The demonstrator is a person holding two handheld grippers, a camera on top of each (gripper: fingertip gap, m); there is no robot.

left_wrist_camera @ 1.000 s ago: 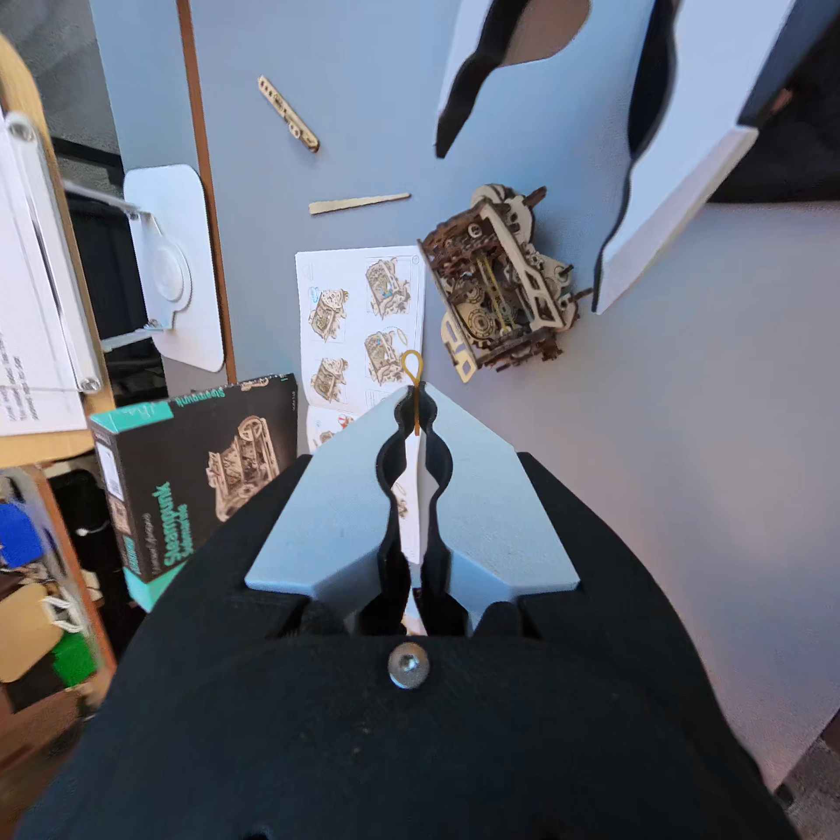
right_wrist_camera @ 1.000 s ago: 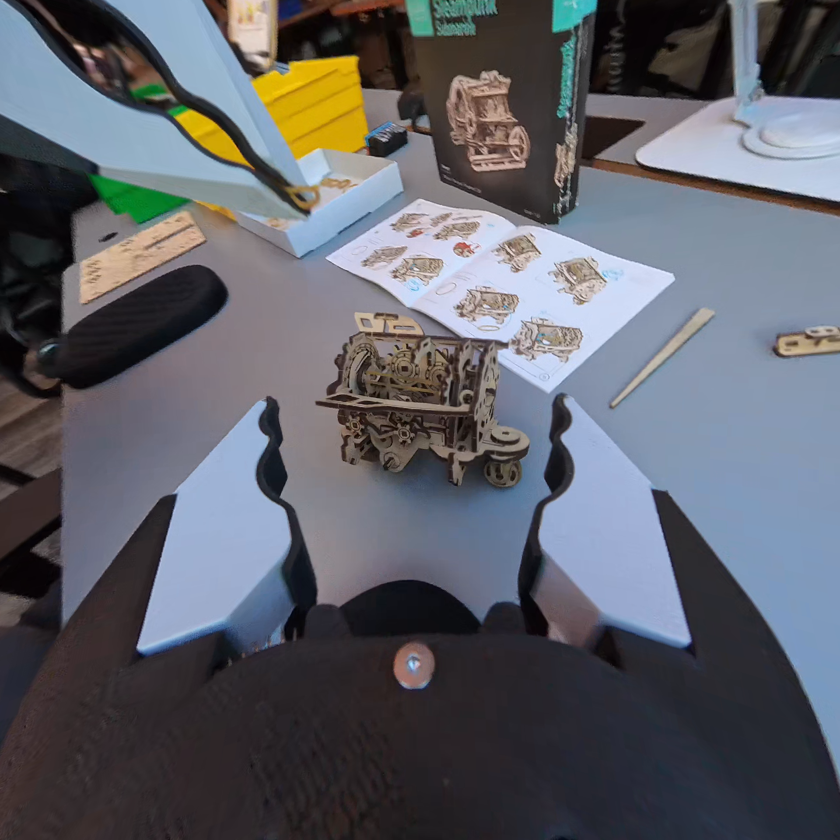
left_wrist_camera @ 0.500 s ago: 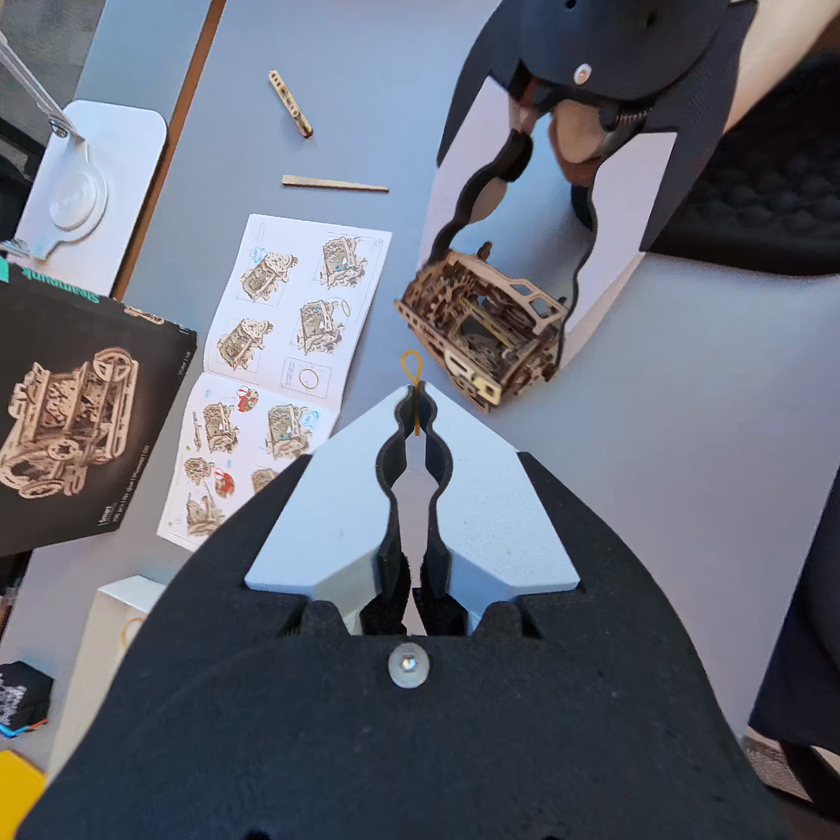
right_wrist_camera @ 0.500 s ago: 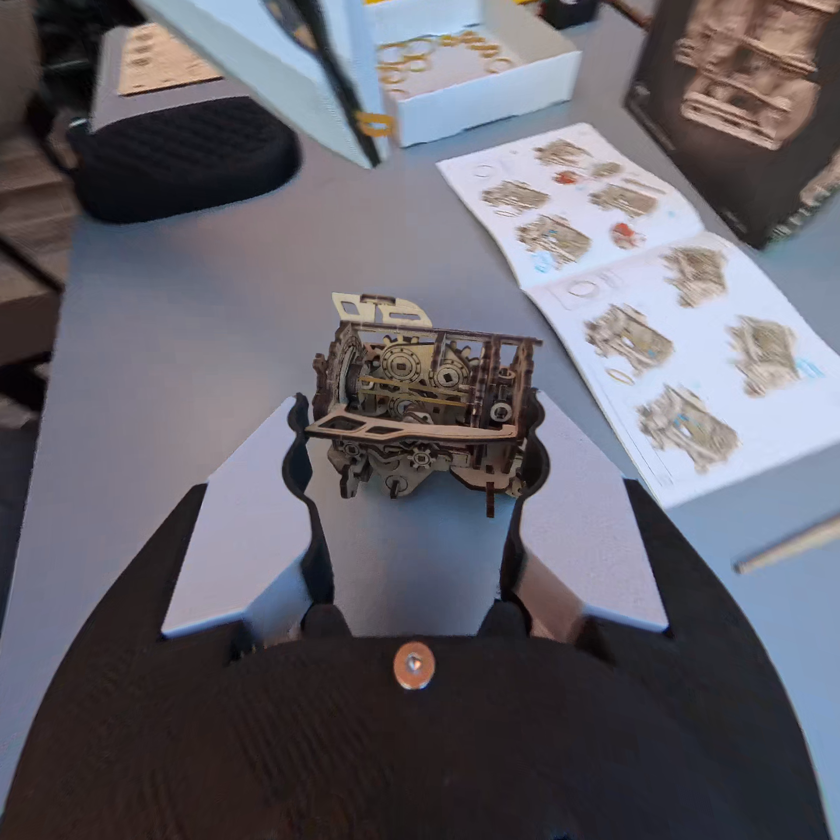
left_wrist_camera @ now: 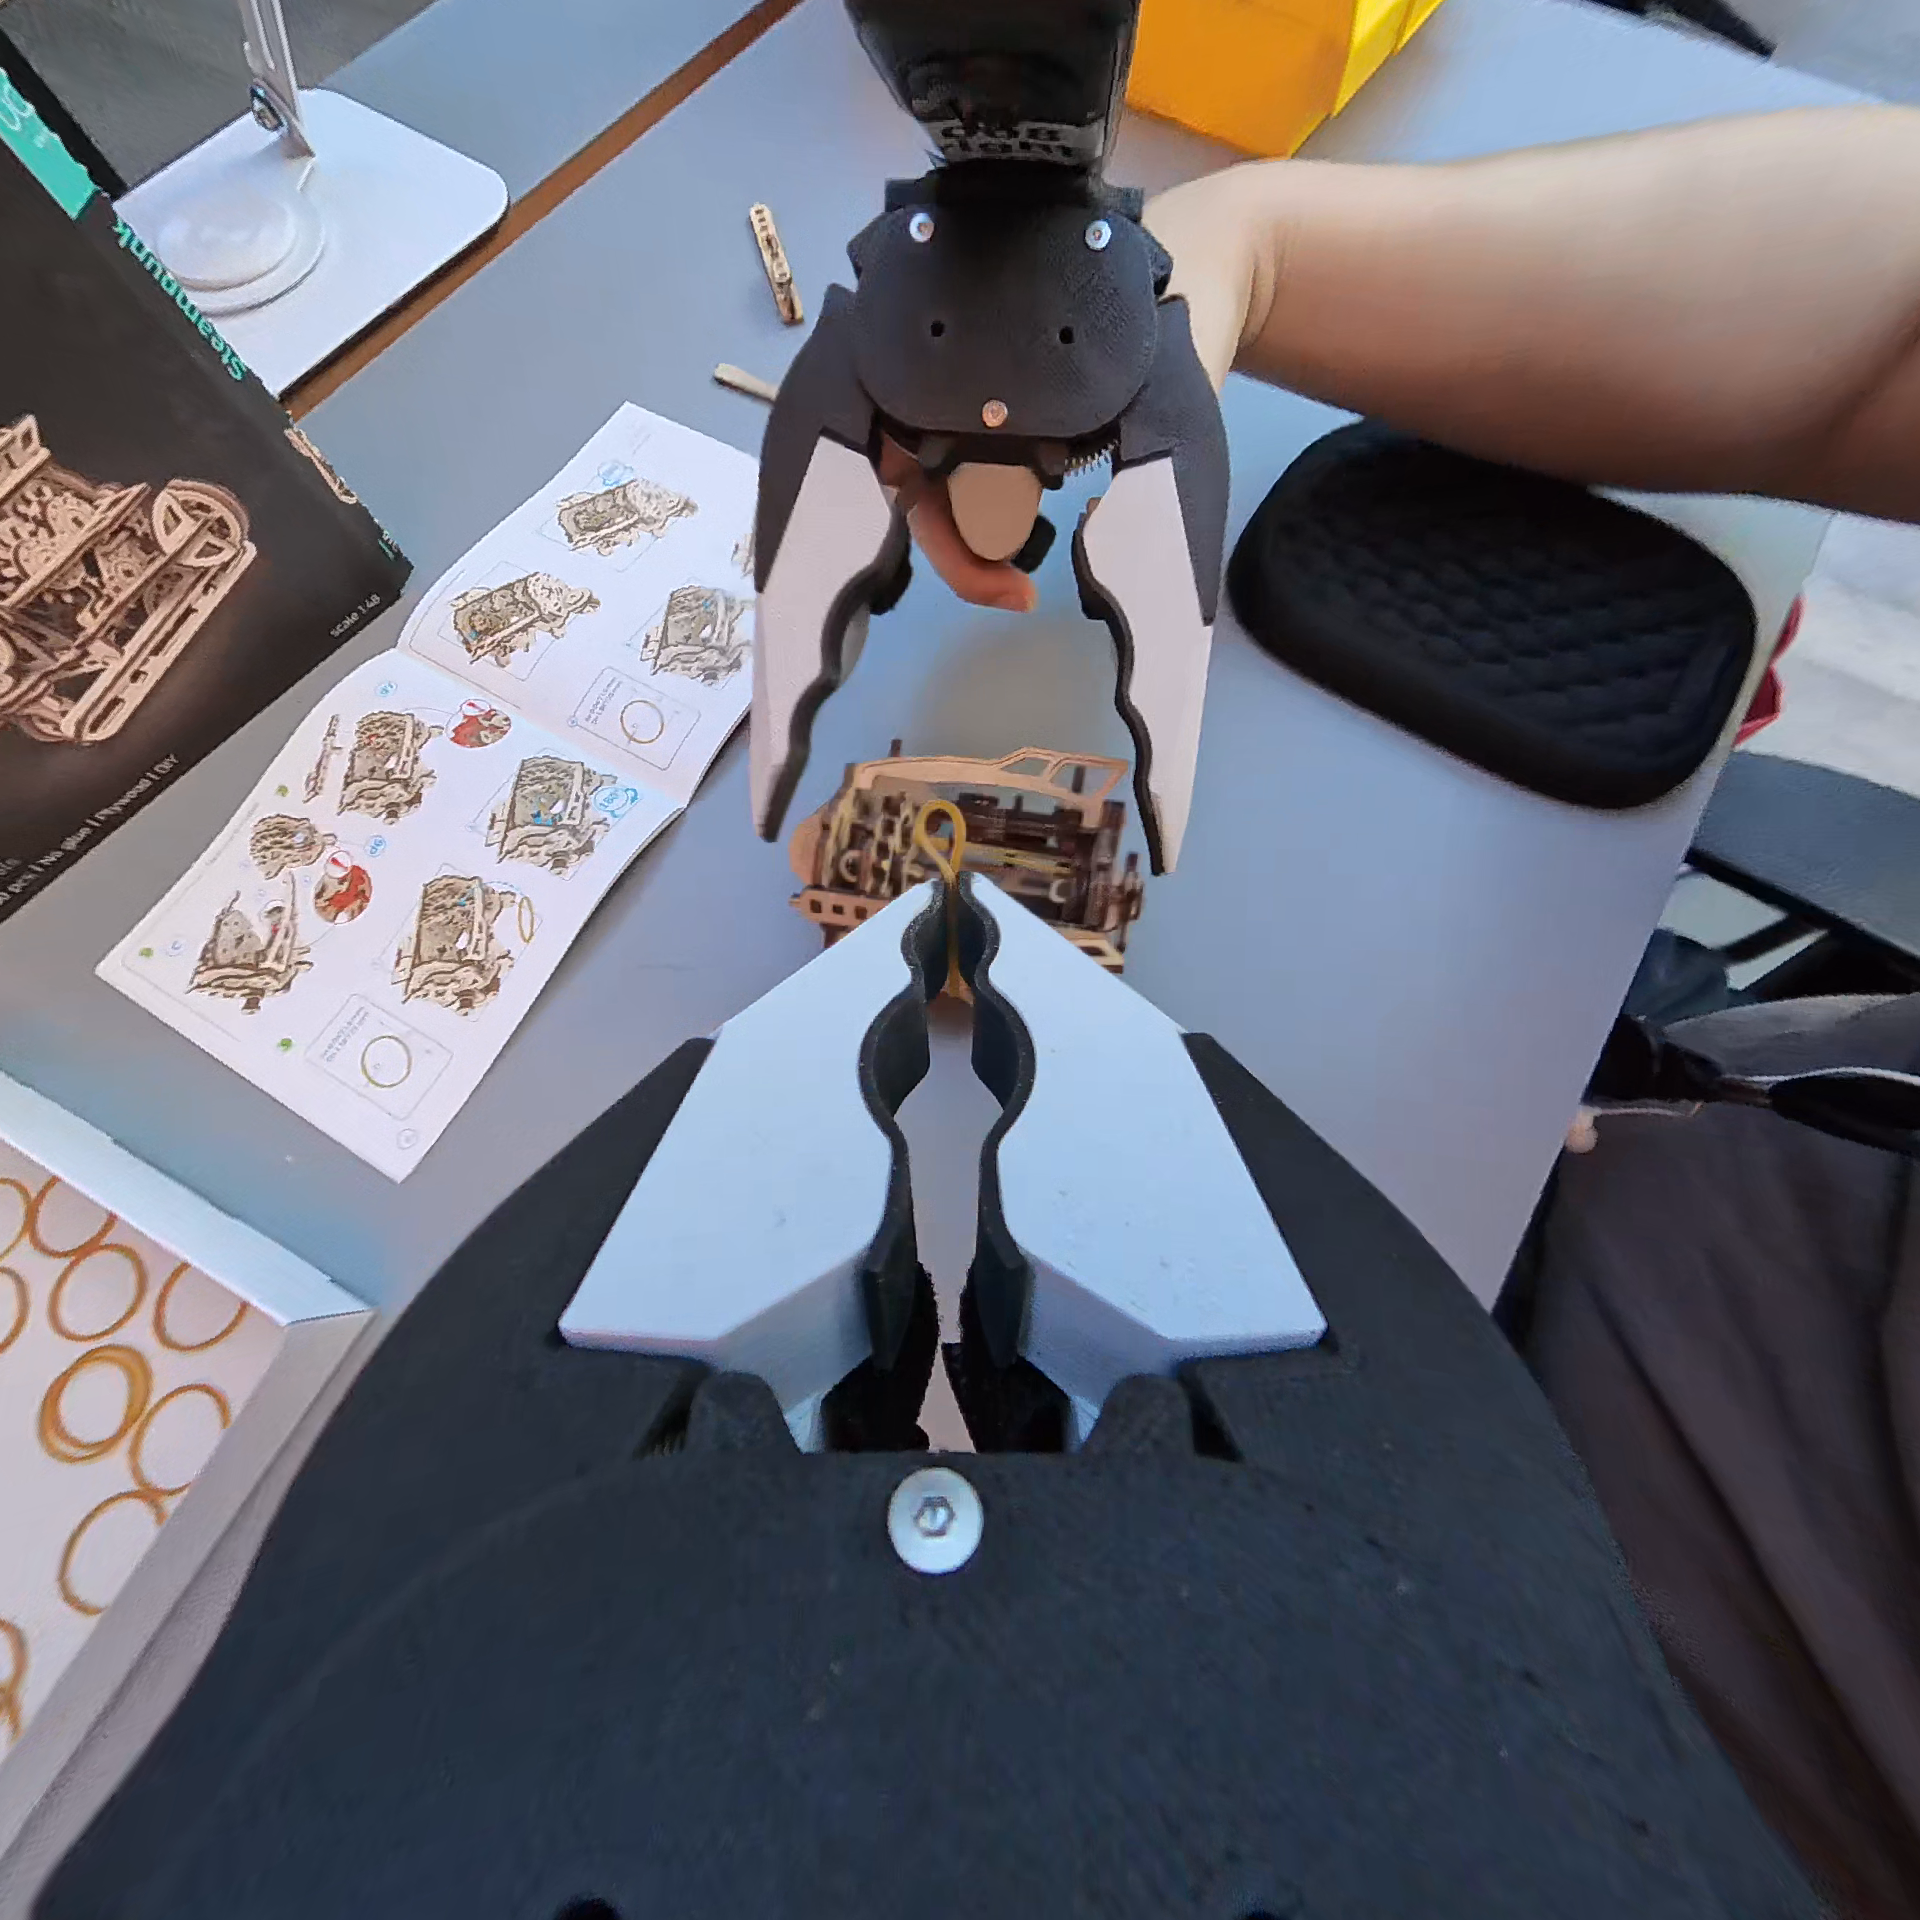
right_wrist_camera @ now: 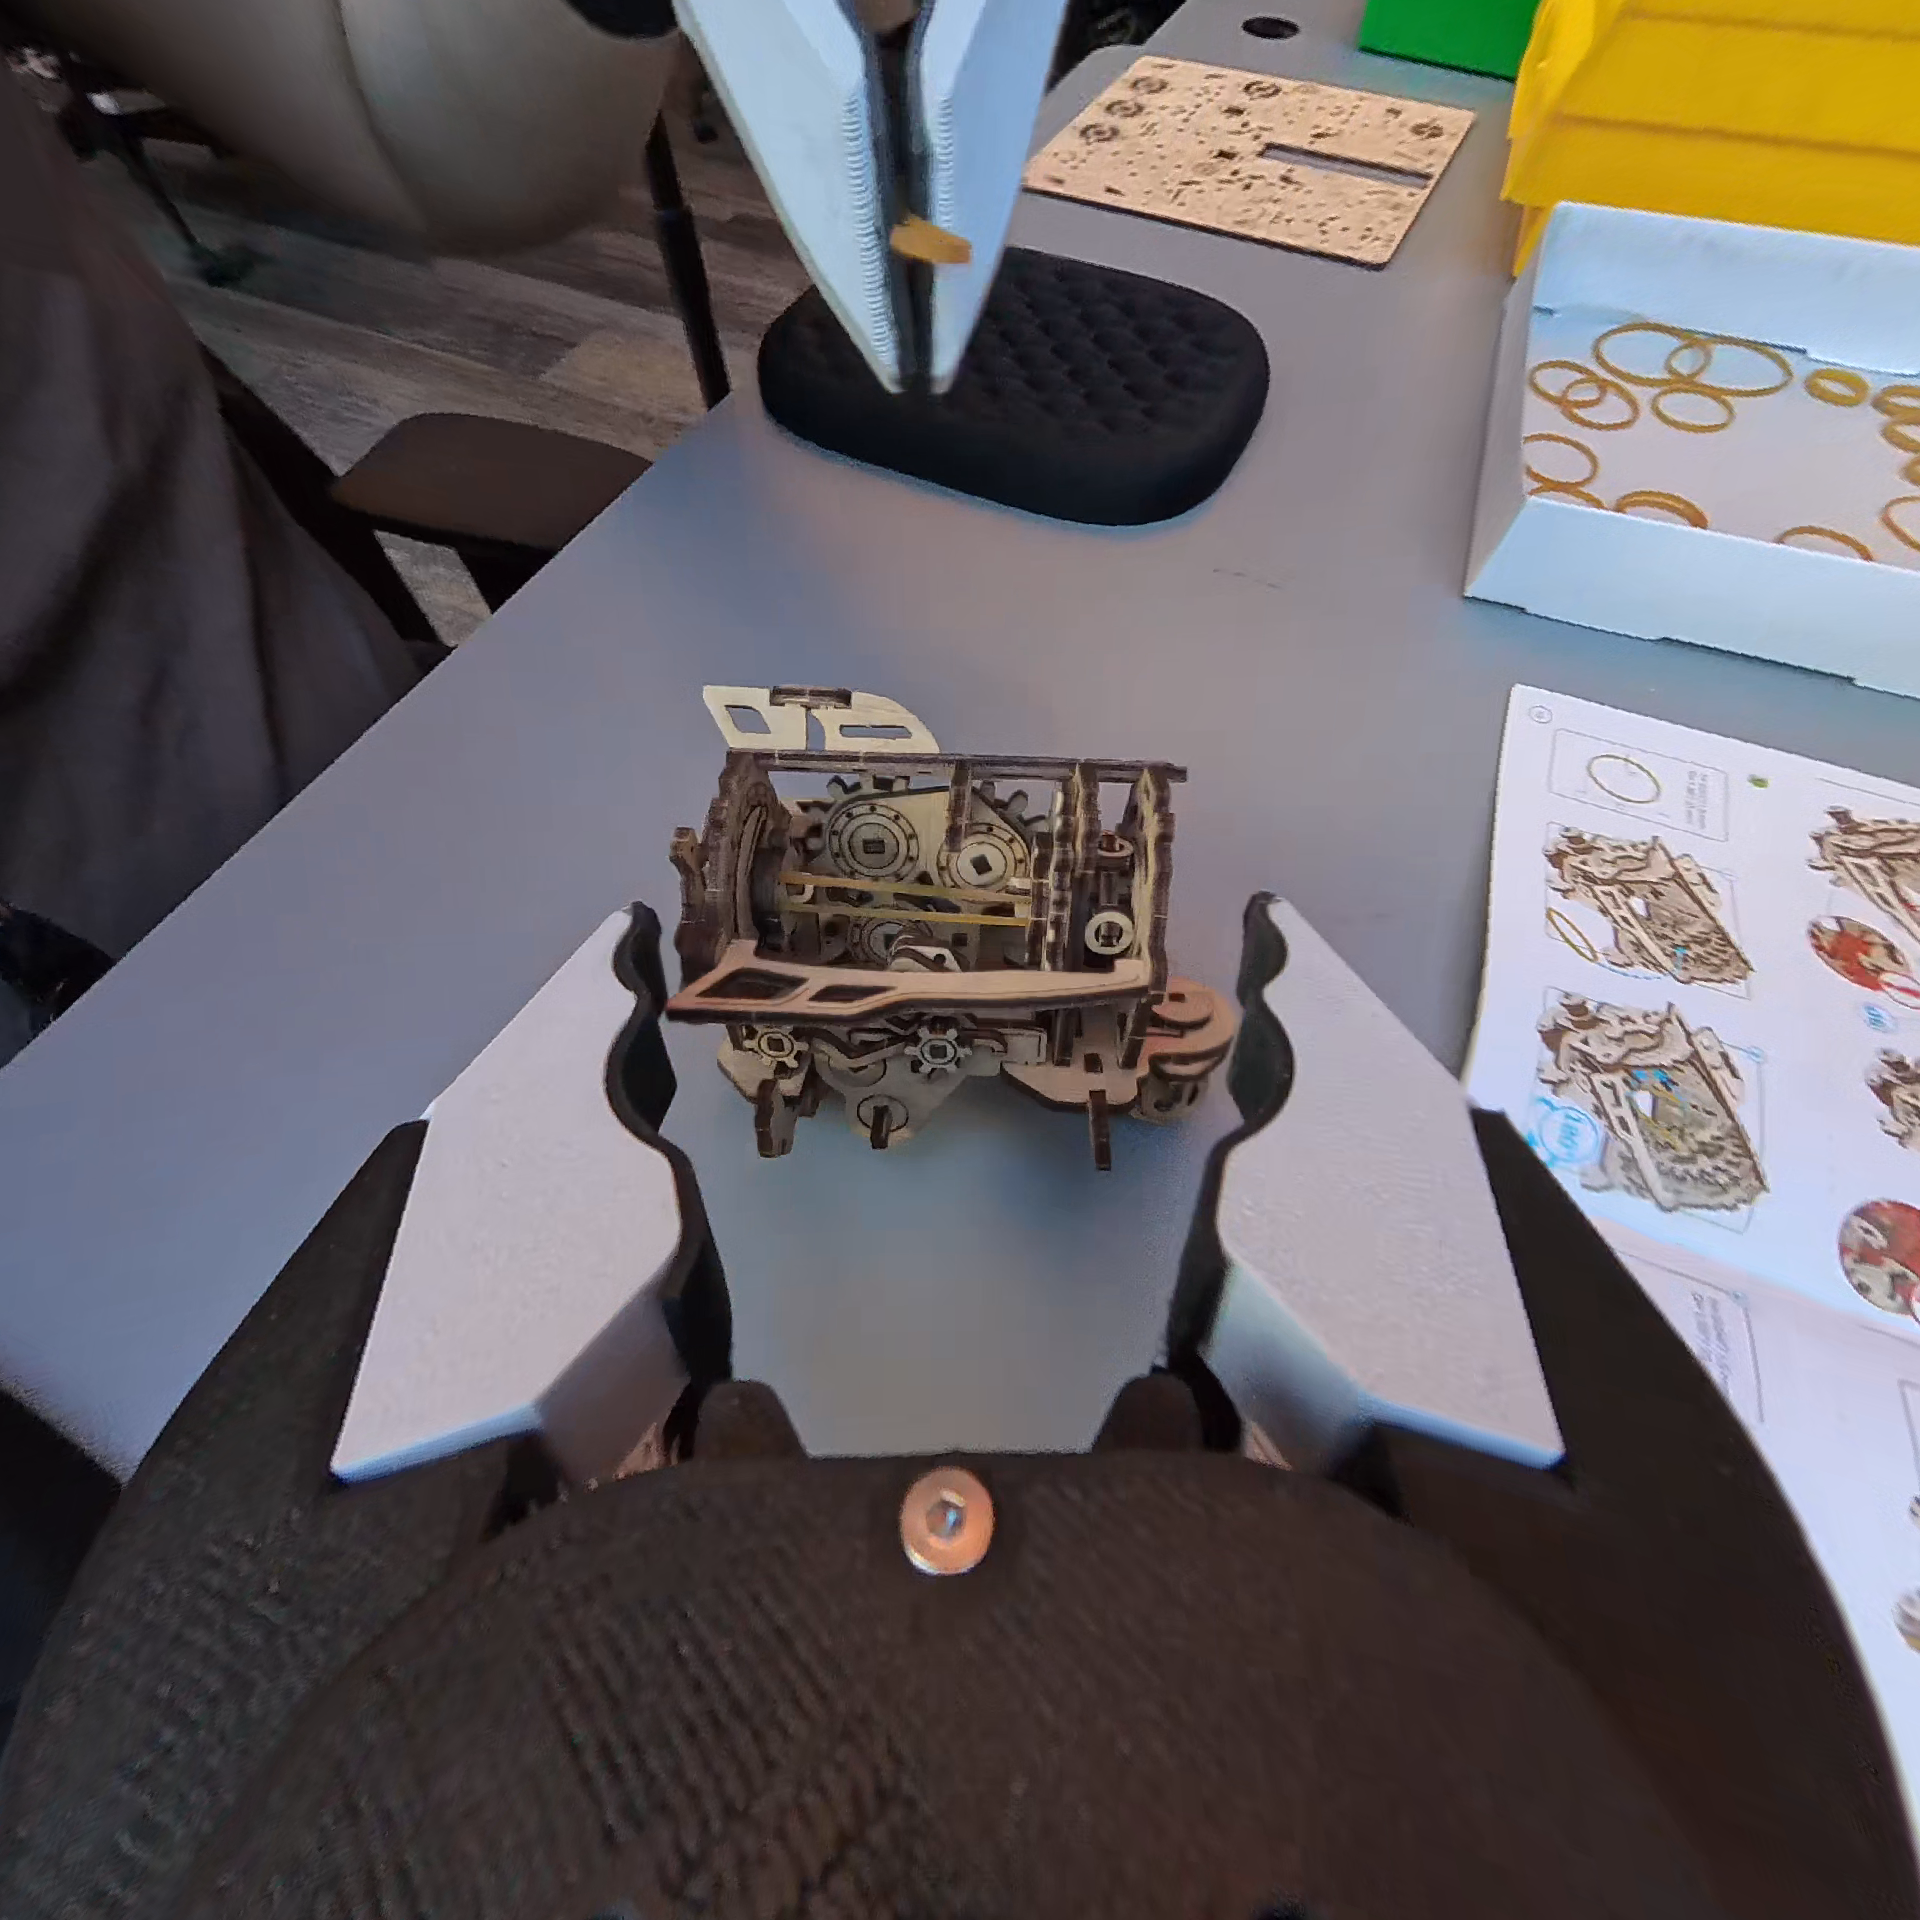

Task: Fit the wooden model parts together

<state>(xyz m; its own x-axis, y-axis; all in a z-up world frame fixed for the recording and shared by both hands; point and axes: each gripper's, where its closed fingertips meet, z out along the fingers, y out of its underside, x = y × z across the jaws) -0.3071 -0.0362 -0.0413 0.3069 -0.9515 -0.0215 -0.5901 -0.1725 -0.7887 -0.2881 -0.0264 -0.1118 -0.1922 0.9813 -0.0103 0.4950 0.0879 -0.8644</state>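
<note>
Your right gripper (right_wrist_camera: 940, 987) has its fingers spread wide on either side of the wooden model (right_wrist_camera: 925, 951), with a gap showing at each tip, so they are not touching it. Your left gripper (left_wrist_camera: 953, 883) has its fingers pinched together on a thin yellow rubber band (left_wrist_camera: 940, 831), whose loop pokes out past the tips. The grey table (right_wrist_camera: 416, 831) carries the model upright near its edge, long axis running across between your right fingers, the flat wooden side rail facing that camera. An open instruction booklet (left_wrist_camera: 447, 790) lies beside the model, and a white box (right_wrist_camera: 1507, 499) of loose rubber bands sits beyond it.
</note>
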